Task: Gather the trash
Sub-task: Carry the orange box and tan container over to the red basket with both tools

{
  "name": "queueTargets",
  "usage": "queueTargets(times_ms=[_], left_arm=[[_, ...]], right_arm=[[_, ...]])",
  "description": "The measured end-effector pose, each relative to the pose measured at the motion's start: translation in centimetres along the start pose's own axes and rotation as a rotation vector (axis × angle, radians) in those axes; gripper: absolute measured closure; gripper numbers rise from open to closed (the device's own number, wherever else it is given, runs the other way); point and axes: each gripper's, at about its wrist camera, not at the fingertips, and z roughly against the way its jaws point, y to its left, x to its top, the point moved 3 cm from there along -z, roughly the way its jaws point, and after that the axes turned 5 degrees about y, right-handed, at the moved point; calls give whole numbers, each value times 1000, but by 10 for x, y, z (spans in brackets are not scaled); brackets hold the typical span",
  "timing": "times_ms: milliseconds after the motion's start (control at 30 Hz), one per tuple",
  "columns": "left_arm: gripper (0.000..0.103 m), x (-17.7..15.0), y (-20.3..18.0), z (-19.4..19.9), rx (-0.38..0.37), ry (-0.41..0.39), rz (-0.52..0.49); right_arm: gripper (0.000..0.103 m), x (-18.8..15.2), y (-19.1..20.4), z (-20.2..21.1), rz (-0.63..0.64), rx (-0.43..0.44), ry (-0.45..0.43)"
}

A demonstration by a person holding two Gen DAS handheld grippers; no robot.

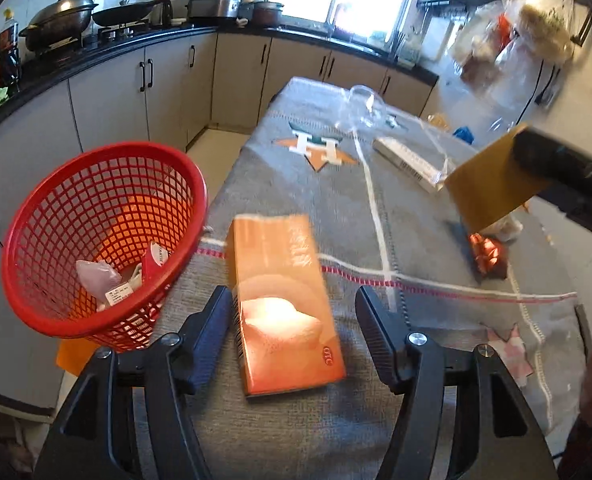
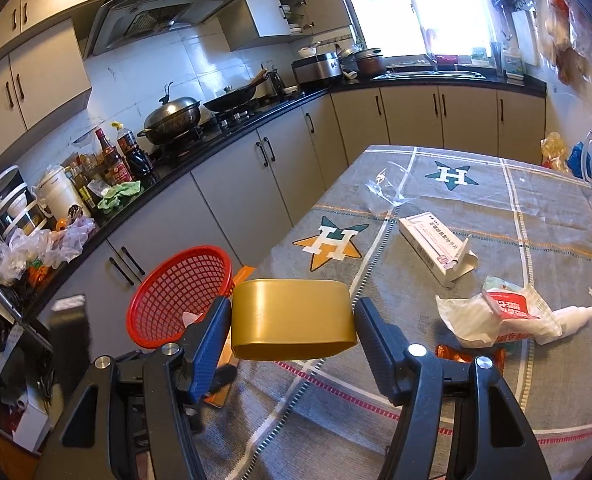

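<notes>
Tablecloth; orange box lengthwise between left claw jaws

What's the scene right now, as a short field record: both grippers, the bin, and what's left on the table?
left gripper: open, orange box lying on the table between its fingers, pads not pressing it
right gripper: shut on gold tub, held above the table edge
bin: red basket beside the table, a few scraps inside
left on table: white box, crumpled wrapper, clear plastic film, orange foil packet
</notes>
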Motion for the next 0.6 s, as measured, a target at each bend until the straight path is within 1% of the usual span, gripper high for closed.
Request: queueTargets(times_ms=[67,133,300,400,467,600], left_arm=[[51,-1,1,-8,7,26,17],[53,-2,3,-9,9,21,25],[54,-1,6,-8,-1,17,37],[54,2,10,0,-8,-2,43],[54,5,14,9,-13,-23,53],[54,15,33,28,2,-75,85]], right_arm=[[35,0,-2,1,-5,2,-2],[35,0,-4,2,-7,1,-3],[35,0,-4,4,-8,4,-8],[35,1,-3,2,-8,6,-5],[35,2,-2,1,-7,8,-1],[35,7,7,-6,1,22,13]])
